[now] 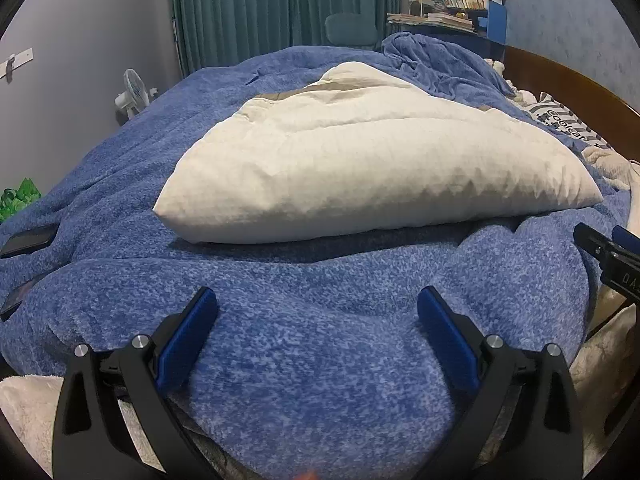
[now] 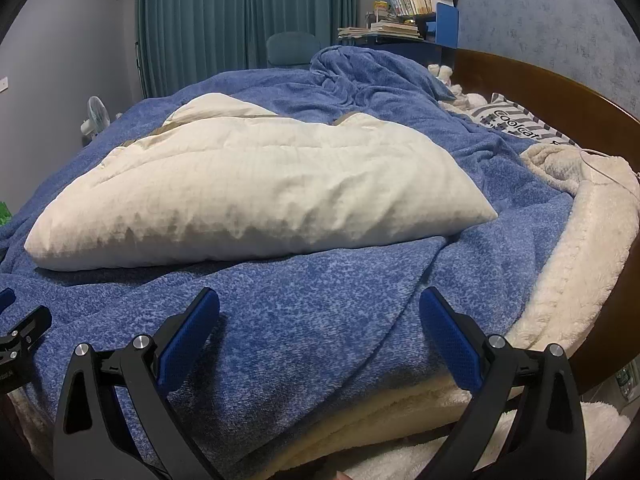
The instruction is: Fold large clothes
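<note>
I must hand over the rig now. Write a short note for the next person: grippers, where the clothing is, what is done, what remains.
Left gripper: open, holding nothing, above the blue blanket.
Right gripper: open, holding nothing, at the near bed edge.
The cream padded garment lies on the blanket ahead of both grippers, apart from the fingers, looking folded into a puffy bundle.
Done: at least one fold, apparently.
Left: check the shape; fold again or tidy if needed.

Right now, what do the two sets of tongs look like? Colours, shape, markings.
Both match: the left tongs and right tongs have black, curved, hollowed-out arms with silver round pivot pins. Each finger carries a flat blue pad with a fine textured surface. The right tongs, seen at the edge of the left view, show partial white lettering that is unreadable. No cables, hands or sleeves visible.
</note>
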The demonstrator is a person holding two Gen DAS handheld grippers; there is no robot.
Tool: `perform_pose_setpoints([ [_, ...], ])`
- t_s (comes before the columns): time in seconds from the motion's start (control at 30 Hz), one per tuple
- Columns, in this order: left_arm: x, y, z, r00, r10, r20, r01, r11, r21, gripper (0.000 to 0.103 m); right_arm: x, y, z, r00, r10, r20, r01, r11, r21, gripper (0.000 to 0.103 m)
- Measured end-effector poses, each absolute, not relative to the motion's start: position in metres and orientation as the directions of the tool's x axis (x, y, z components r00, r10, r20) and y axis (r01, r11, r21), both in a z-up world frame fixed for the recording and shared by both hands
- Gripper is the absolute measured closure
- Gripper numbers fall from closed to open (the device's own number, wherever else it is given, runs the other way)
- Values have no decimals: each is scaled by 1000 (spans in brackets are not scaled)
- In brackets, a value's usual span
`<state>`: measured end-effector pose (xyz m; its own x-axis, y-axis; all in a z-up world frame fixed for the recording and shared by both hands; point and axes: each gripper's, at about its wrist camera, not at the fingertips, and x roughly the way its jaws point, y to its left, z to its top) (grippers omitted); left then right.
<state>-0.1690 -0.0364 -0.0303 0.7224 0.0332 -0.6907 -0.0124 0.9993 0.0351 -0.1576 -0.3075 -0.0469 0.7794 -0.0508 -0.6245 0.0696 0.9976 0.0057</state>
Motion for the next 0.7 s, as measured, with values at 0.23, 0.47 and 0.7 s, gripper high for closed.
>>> perform_pose_setpoints([
  [0.23, -170, -38, -30, 723, 30, -690, -11, 999, 32, 7, -158, -307, -46, 780, -51, -624, 70, 998, 5, 7],
  [0.47, -170, -39, -30, 722, 28, -692, -8, 999, 32, 7, -157, -307, -47, 779, -52, -625, 70, 998, 4, 7],
  [0.7, -169, -39, -30, 721, 25, -693, -5, 999, 32, 7, -157, -308, -48, 778, -54, -626, 70, 998, 2, 7],
])
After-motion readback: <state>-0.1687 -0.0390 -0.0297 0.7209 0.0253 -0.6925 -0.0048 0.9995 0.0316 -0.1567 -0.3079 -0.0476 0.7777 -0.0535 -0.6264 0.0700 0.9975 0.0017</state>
